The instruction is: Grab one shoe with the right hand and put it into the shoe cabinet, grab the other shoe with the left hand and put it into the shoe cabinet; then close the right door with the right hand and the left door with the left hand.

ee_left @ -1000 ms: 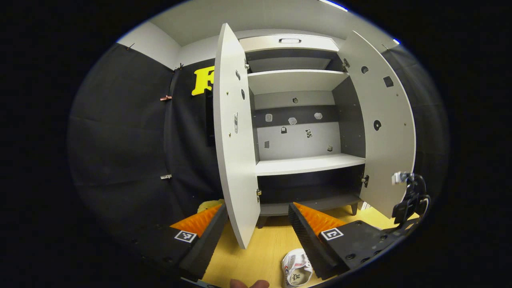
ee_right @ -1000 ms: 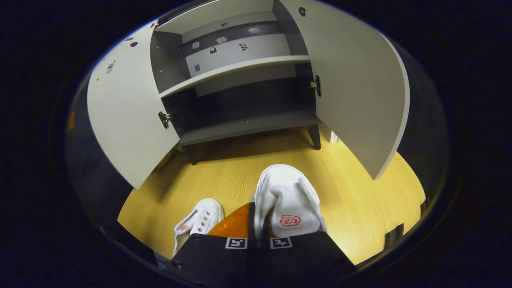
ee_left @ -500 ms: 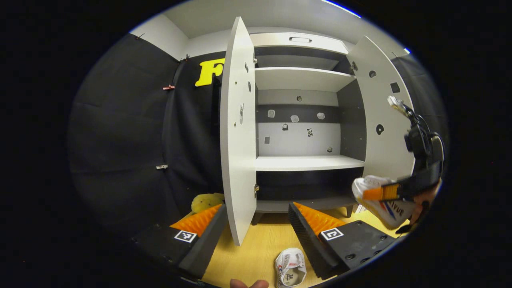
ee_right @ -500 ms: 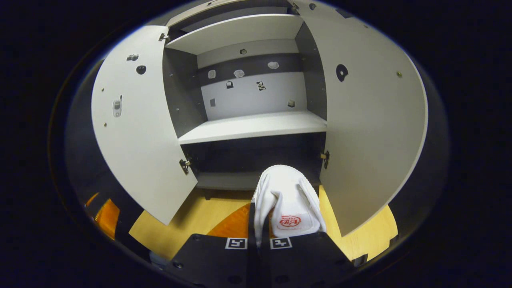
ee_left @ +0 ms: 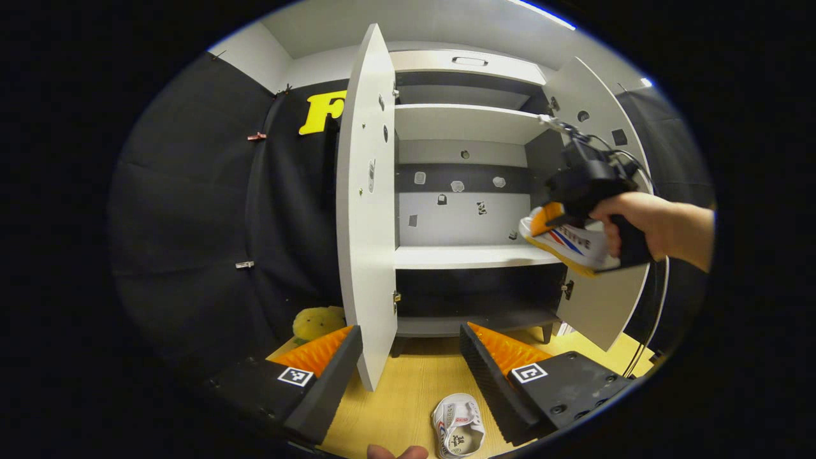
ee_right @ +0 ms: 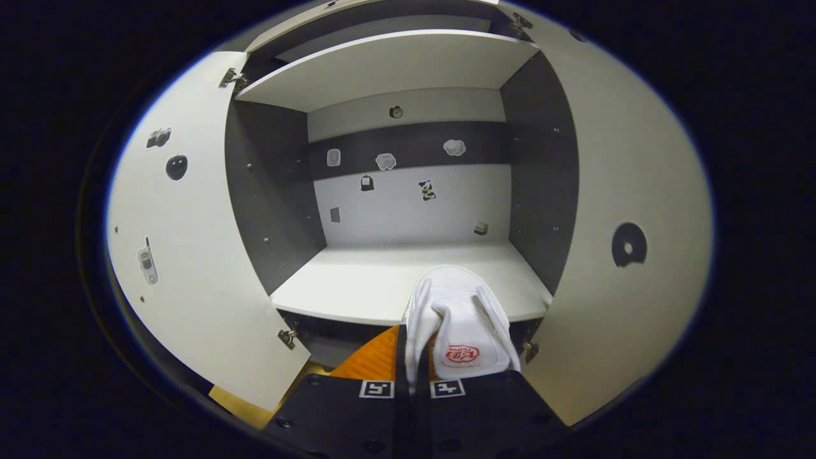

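Observation:
My right gripper (ee_right: 411, 376) is shut on the side wall of a white shoe (ee_right: 460, 319), holding it in the air just in front of the cabinet's middle shelf (ee_right: 357, 287). In the left gripper view that same shoe (ee_left: 570, 239) hangs at the shelf's right end, with a hand (ee_left: 644, 220) on the right gripper. The shoe cabinet (ee_left: 465, 121) stands with its left door (ee_left: 366, 210) and right door (ee_left: 599, 293) open. My left gripper (ee_left: 408, 347) is open and holds nothing. The other white shoe (ee_left: 458, 428) lies on the wooden floor below it.
A yellow soft object (ee_left: 317, 322) lies on the floor behind the left door. The left door's edge stands between my left gripper's fingers (ee_left: 319, 350). Small stickers dot the cabinet's back wall (ee_right: 408, 204). A fingertip (ee_left: 395, 451) shows at the bottom edge.
My right gripper has lifted the shoe from the floor up to the middle shelf and closer to the cabinet. My left gripper has barely shifted and stays open.

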Demonstrator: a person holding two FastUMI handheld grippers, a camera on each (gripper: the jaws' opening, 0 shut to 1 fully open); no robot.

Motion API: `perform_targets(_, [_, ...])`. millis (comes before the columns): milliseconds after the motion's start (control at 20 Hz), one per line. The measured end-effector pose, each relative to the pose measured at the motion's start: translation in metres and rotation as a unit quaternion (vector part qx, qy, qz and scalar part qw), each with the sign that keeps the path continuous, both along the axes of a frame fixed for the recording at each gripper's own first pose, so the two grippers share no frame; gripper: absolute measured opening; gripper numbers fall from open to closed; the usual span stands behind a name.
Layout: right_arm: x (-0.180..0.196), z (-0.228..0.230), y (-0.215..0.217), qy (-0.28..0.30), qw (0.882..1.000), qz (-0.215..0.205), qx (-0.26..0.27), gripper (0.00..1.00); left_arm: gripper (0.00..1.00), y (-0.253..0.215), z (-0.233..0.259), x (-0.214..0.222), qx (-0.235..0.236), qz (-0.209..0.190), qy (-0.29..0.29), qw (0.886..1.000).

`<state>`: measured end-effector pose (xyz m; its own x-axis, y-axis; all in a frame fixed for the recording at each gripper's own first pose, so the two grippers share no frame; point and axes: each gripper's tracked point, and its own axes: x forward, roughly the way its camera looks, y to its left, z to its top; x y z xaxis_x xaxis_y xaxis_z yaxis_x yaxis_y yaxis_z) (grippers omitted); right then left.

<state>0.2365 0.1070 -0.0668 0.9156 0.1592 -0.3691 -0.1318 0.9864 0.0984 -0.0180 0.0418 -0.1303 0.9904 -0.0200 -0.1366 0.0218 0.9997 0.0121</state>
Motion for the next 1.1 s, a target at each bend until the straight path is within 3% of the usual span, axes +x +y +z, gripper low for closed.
perform_targets(200, [0.075, -0.002, 0.010, 0.010, 1.000, 0.006, -0.023, 0.05, 0.96, -0.005, -0.006, 0.003, -0.011, -0.014, 0.007, 1.000])
perform_targets(600, [0.193, -0.049, -0.002, 0.071, 0.994, -0.027, -0.078, 0.06, 0.96, -0.008, -0.020, 0.024, -0.018, -0.017, 0.022, 0.999])
perform_targets(800, [0.219, -0.075, -0.001, 0.103, 0.990, -0.032, -0.092, 0.06, 1.00, -0.003, -0.031, 0.029, -0.031, 0.001, 0.040, 0.999])
perform_targets(950, [0.228, -0.084, 0.000, 0.111, 0.988, -0.042, -0.102, 0.07, 0.97, 0.003, -0.031, 0.029, -0.028, 0.012, 0.041, 0.999])
perform_targets(1100, [0.217, -0.087, -0.004, 0.124, 0.984, -0.053, -0.113, 0.12, 0.97, 0.004, -0.033, 0.027, -0.028, 0.016, 0.043, 0.999])
